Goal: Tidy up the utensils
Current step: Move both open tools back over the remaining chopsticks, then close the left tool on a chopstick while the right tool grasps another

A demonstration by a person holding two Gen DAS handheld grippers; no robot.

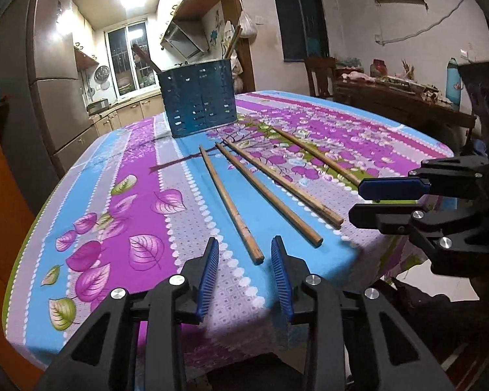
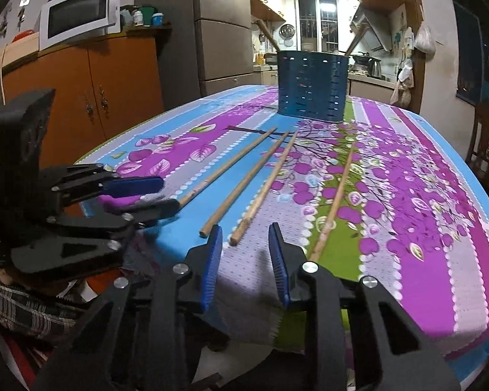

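- Ahead of both tongs, far across the floral tablecloth (image 1: 140, 195), stood a blue perforated utensil holder (image 1: 199, 97), upright; two wooden sticks poked out of its top, rest of contents not visible.
- Between holder and tongs: four wooden chopsticks (image 1: 264, 192) lay loose on the cloth, none in the holder.
- Left gripper (image 1: 244, 267): jaws apart, nothing clamped; near end of the leftmost chopstick (image 1: 231, 202) sat just ahead of the gap.
- Right gripper (image 2: 246, 260): jaws apart, empty; butt of the third chopstick (image 2: 260, 195) lay just ahead of its gap.
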